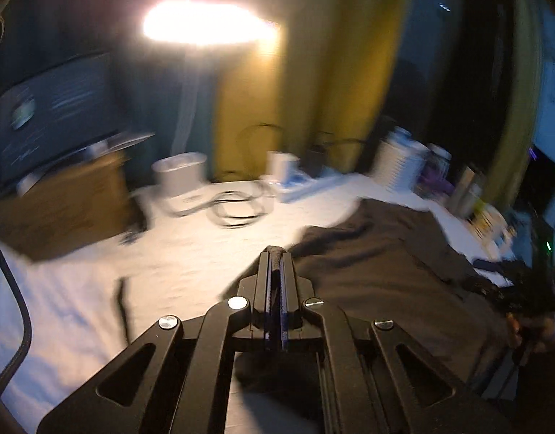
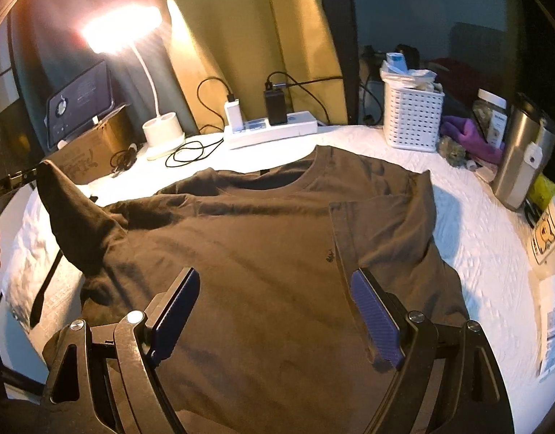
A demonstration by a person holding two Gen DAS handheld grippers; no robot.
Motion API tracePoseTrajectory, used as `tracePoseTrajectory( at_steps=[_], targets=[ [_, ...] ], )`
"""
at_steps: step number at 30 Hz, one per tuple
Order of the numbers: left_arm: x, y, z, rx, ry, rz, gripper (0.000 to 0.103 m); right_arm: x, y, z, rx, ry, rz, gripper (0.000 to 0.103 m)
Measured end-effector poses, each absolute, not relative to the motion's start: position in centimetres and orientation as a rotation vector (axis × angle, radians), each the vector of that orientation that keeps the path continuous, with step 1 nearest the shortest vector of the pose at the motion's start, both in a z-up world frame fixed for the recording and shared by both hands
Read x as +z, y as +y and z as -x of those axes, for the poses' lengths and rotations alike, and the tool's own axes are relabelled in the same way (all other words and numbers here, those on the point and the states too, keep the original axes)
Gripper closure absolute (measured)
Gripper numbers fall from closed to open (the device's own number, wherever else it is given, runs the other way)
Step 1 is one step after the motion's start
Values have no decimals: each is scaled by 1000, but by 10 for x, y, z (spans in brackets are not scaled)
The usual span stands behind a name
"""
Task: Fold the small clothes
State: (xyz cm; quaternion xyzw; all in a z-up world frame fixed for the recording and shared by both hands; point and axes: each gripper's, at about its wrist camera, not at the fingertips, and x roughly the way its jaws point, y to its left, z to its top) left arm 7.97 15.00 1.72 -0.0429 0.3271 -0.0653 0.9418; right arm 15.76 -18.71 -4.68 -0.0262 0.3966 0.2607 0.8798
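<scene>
A dark brown T-shirt (image 2: 263, 238) lies on the white quilted table (image 2: 476, 253), collar toward the back. Its right sleeve is folded in over the chest. My right gripper (image 2: 274, 282) is open and empty, hovering over the shirt's lower front. My left gripper (image 1: 275, 253) is shut on the shirt's left sleeve and holds it lifted above the table; it also shows at the left edge of the right wrist view (image 2: 35, 173), pinching the raised sleeve (image 2: 71, 217). The left wrist view is blurred; the shirt (image 1: 386, 260) lies to its right.
At the back stand a lit desk lamp (image 2: 158, 126), a power strip with chargers (image 2: 274, 126), cables (image 2: 190, 152), a cardboard box (image 2: 89, 152) and a white basket (image 2: 411, 119). A steel tumbler (image 2: 523, 155), a jar and a purple cloth stand at the right.
</scene>
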Motion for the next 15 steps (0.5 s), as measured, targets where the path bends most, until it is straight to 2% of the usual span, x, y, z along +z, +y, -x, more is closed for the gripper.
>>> tracePoseTrajectory(
  at_steps=[6, 13, 14, 15],
  targets=[
    [-13, 53, -107, -322, 778, -57, 101, -49, -217, -148, 522, 816, -1, 16],
    [-70, -3, -131, -400, 972, -43, 97, -56, -245, -139, 499, 816, -47, 16],
    [-66, -1, -124, -404, 969, -34, 89, -58, -248, -138, 495, 819, -50, 16],
    [-61, 4, -118, -402, 957, -27, 68, -58, -250, -138, 492, 820, -52, 16]
  ],
)
